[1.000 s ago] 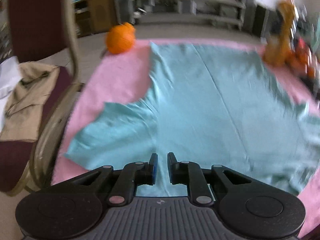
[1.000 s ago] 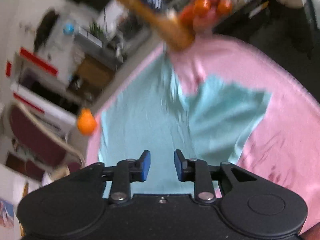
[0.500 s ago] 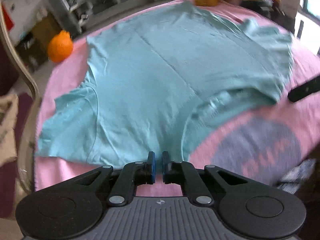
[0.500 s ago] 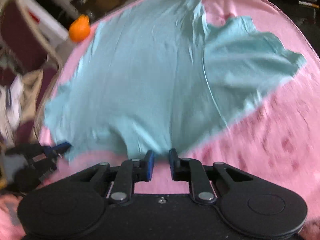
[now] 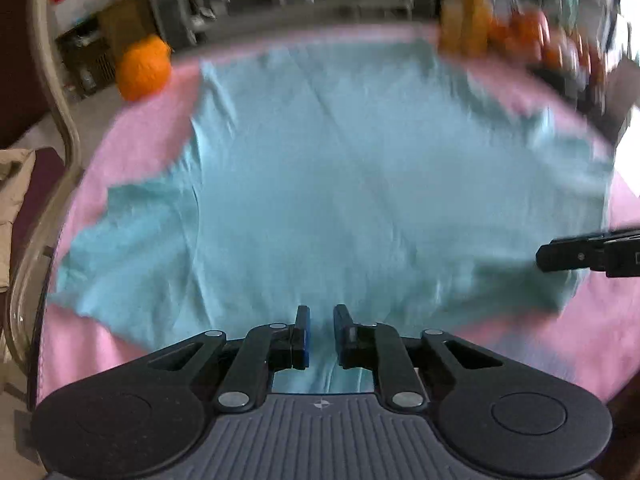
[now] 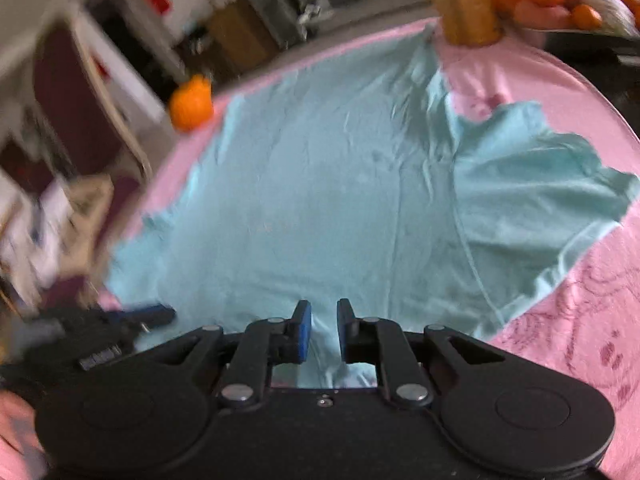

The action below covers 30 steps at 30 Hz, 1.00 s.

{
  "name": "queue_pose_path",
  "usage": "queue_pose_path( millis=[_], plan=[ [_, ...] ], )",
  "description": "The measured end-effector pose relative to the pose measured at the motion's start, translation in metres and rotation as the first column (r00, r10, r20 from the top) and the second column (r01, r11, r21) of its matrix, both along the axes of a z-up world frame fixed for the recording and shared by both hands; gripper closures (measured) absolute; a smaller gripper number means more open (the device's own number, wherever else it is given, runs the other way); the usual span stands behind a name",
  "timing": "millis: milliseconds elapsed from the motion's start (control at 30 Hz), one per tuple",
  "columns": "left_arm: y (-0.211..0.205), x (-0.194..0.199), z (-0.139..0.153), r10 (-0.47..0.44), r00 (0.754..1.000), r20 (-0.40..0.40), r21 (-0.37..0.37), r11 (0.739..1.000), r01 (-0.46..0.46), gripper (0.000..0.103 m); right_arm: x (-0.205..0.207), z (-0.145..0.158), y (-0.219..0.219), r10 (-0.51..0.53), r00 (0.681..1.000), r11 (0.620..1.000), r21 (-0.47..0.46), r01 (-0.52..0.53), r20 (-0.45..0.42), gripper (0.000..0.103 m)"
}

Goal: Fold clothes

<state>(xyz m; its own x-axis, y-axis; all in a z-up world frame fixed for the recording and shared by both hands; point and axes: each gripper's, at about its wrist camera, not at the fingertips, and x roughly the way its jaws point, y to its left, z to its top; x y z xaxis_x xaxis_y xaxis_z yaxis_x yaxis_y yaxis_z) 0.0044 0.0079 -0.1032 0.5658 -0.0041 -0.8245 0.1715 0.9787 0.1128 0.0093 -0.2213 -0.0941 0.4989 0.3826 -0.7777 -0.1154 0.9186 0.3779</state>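
Both tools, left tool (image 5: pixel 321 330) and right tool (image 6: pixel 323 330), are opening narrowly over the near hem of the flat light-blue cotton T-shirt (image 5: pixel 340 184), fabric between unpressed pads, on the pink-clothed table (image 6: pixel 580 320)

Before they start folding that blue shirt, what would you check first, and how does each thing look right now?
1. Shirt spread flat on the pink cloth: ok, a few wrinkles.
2. Both sleeves laid out: ok.
3. Left hand-held gripper at the near edge of the shirt: ok; jaws opening, fabric between them.
4. Right hand-held gripper at the near edge: ok; jaws opening, fabric between them.
5. Pads pressing on the fabric: not ok, gaps show.
6. Orange ball off the shirt: ok, it sits at the far corner.
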Motion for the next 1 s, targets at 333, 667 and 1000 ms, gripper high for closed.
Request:
queue_pose_path(
  millis=[333, 667, 1000],
  plan=[
    [0.002, -0.034, 0.035, -0.054, 0.99, 0.127, -0.001, 0.998, 0.055, 0.083, -0.041, 0.021, -0.003, 0.055, 0.996, 0.994, -0.095, -0.048, 0.069, 0.084],
    [0.002, 0.016, 0.085, 0.031, 0.996, 0.087, -0.173, 0.985, -0.015, 0.082, -0.025, 0.056, -0.154, -0.586, 0.799, 0.7, 0.414, 0.582, -0.133, 0.046],
    [-0.002, 0.029, 0.019, 0.051, 0.998, -0.045, -0.17, 0.984, -0.058, 0.083, 0.014, -0.022, -0.194, -0.735, 0.653, 0.619, 0.211, 0.757, -0.185, 0.07]
  ],
)
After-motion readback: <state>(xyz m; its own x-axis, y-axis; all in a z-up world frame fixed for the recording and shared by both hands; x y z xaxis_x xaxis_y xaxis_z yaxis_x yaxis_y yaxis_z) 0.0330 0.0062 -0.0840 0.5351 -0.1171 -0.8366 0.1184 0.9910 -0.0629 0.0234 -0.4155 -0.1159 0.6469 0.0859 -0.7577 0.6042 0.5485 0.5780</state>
